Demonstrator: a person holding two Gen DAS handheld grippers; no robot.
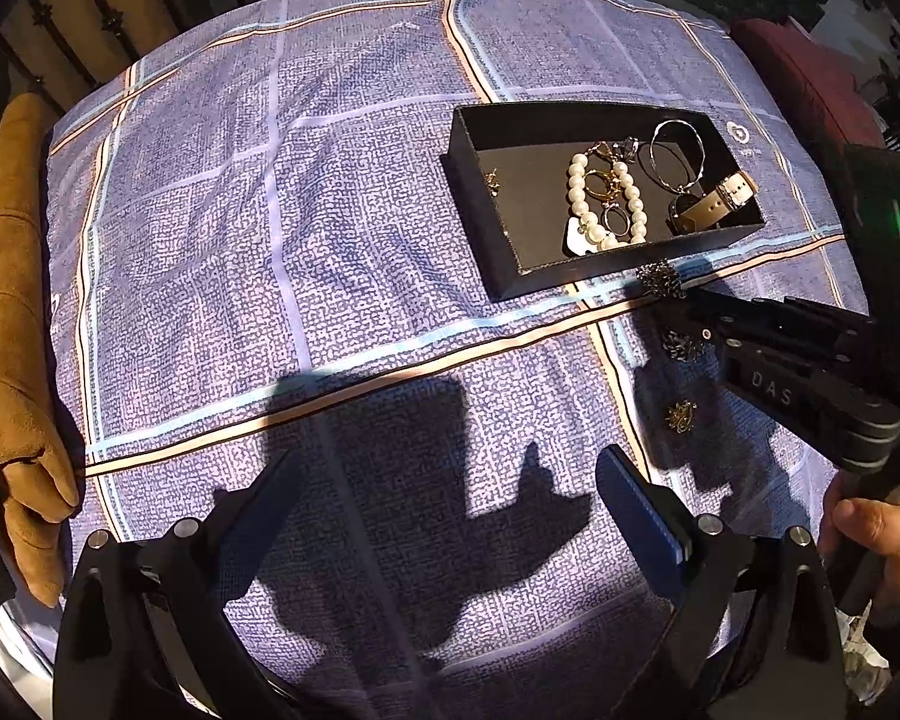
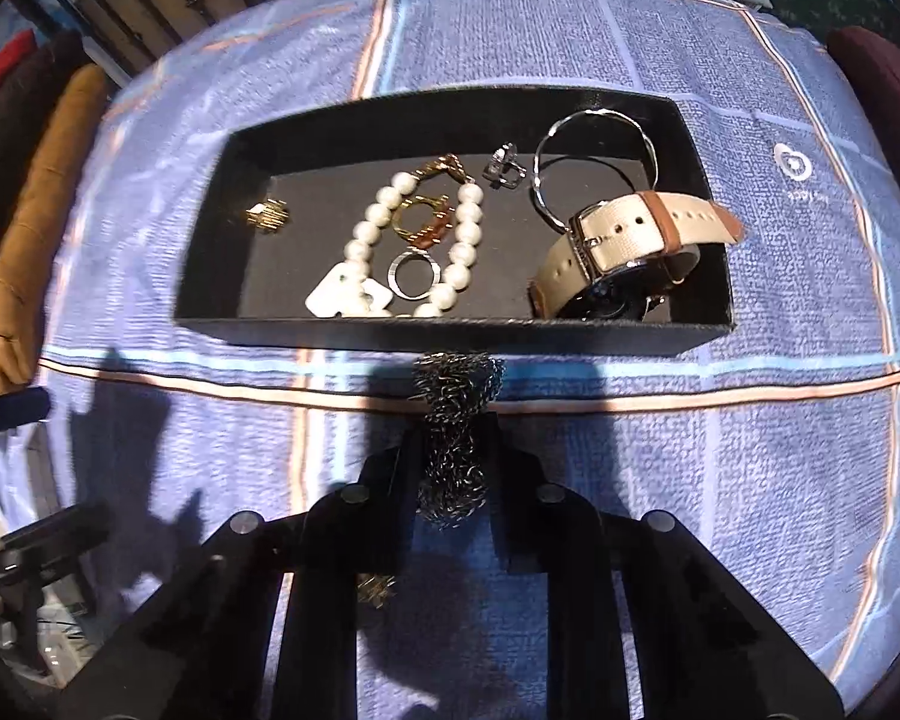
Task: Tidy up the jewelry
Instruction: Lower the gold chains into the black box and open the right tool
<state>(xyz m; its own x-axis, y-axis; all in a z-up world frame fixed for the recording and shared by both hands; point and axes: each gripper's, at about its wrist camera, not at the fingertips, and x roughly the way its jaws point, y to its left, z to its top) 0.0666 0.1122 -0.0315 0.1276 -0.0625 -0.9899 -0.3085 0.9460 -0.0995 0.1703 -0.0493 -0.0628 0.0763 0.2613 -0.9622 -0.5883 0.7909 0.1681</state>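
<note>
A black tray on the blue checked cloth holds a pearl bracelet, gold rings, silver bangles, a small gold piece and a cream-strapped watch. My right gripper is shut on a dark bristly beaded piece, just in front of the tray's near wall. In the left wrist view that gripper comes in from the right by the tray. Under it, a dark piece and a gold piece lie on the cloth. My left gripper hovers open over bare cloth, holding nothing.
A tan folded cloth hangs at the table's left edge. A dark red cushion sits past the right edge, and a metal railing runs behind. A hand grips the right tool's handle.
</note>
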